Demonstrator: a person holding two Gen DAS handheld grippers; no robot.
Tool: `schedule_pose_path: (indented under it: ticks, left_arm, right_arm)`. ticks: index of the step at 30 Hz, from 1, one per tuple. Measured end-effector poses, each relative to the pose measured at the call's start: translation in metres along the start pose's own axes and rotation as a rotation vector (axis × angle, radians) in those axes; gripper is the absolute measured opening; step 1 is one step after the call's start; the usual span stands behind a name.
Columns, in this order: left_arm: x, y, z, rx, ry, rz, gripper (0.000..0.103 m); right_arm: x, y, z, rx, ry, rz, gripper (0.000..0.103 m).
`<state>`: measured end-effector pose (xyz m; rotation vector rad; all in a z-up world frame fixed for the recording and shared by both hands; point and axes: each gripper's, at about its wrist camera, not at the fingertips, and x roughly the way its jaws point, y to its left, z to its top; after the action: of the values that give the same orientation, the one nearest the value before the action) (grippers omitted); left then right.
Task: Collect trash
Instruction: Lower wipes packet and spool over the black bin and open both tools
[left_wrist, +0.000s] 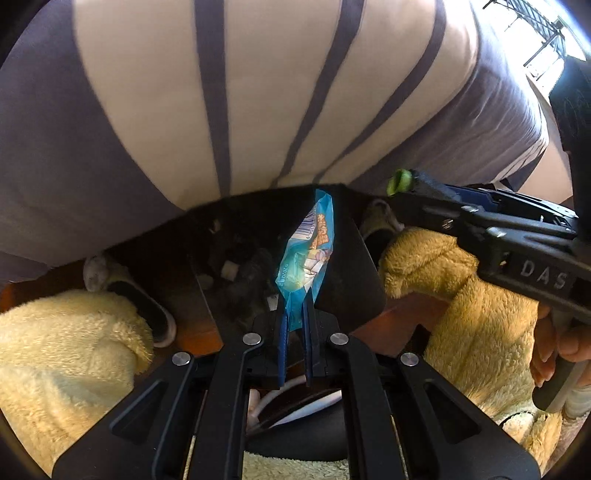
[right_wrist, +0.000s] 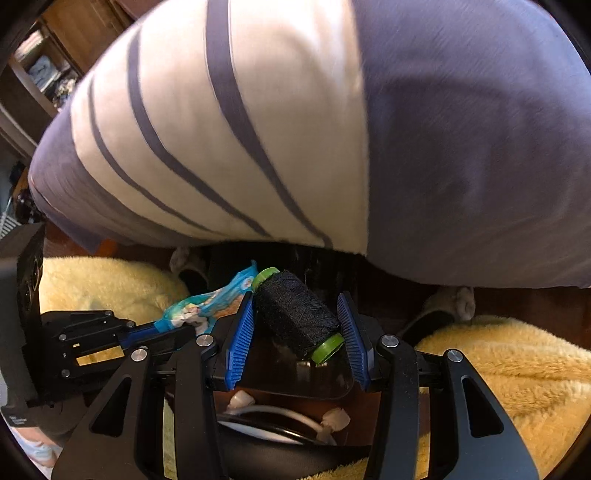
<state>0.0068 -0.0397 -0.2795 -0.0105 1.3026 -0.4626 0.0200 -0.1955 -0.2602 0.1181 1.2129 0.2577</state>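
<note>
My left gripper (left_wrist: 295, 325) is shut on the lower end of a blue snack wrapper (left_wrist: 308, 251), which stands up over a dark bin (left_wrist: 351, 266) on the floor. The wrapper also shows in the right wrist view (right_wrist: 207, 302), at the left. My right gripper (right_wrist: 299, 336) is shut on a spool of black thread (right_wrist: 297, 317) with green ends, held slanted between the blue pads above the bin's dark rim (right_wrist: 332, 384). The right gripper (left_wrist: 480, 229) comes in from the right in the left wrist view, the spool's green end (left_wrist: 399, 181) at its tip.
The person's striped white and purple shirt (left_wrist: 258, 92) fills the top of both views. Fluffy yellow trouser legs (left_wrist: 55, 350) and slippers (left_wrist: 125, 295) flank the bin on a brown wooden floor (left_wrist: 199, 336). A shelf (right_wrist: 44, 70) stands at the far left.
</note>
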Motion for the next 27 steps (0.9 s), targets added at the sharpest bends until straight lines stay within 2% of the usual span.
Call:
schedule_pose_path:
  ticks: [9, 12, 14, 17, 19, 20, 22, 25, 27]
  left_arm:
    - [0.012, 0.004, 0.003, -0.029, 0.05, -0.005, 0.01]
    - [0.013, 0.008, 0.003, -0.048, 0.059, 0.008, 0.024]
    - [0.012, 0.01, 0.004, -0.056, 0.059, 0.014, 0.025]
    - [0.008, 0.013, 0.005, -0.067, 0.05, 0.034, 0.034]
    - [0.002, 0.014, 0.007, -0.07, 0.034, 0.054, 0.048]
    - [0.0, 0.015, 0.007, -0.071, 0.026, 0.062, 0.052]
    - [-0.009, 0.016, 0.008, -0.074, 0.003, 0.085, 0.066]
    - [-0.021, 0.017, 0.01, -0.075, -0.033, 0.112, 0.081]
    - [-0.031, 0.017, 0.011, -0.073, -0.059, 0.128, 0.086]
  right_arm:
    - [0.02, -0.001, 0.006, -0.003, 0.06, 0.004, 0.048]
    - [0.022, -0.002, 0.01, 0.011, 0.064, 0.004, 0.052]
    - [0.021, -0.004, 0.012, 0.018, 0.061, -0.004, 0.059]
    - [0.017, -0.007, 0.014, 0.03, 0.049, -0.011, 0.063]
    - [0.014, -0.009, 0.014, 0.031, 0.038, -0.02, 0.073]
    - [0.01, -0.01, 0.014, 0.028, 0.029, -0.034, 0.077]
    - [0.005, -0.011, 0.015, 0.015, 0.009, -0.073, 0.09]
    - [-0.001, -0.009, 0.017, 0.003, -0.02, -0.114, 0.098]
    - [-0.008, -0.009, 0.019, -0.003, -0.04, -0.128, 0.098]
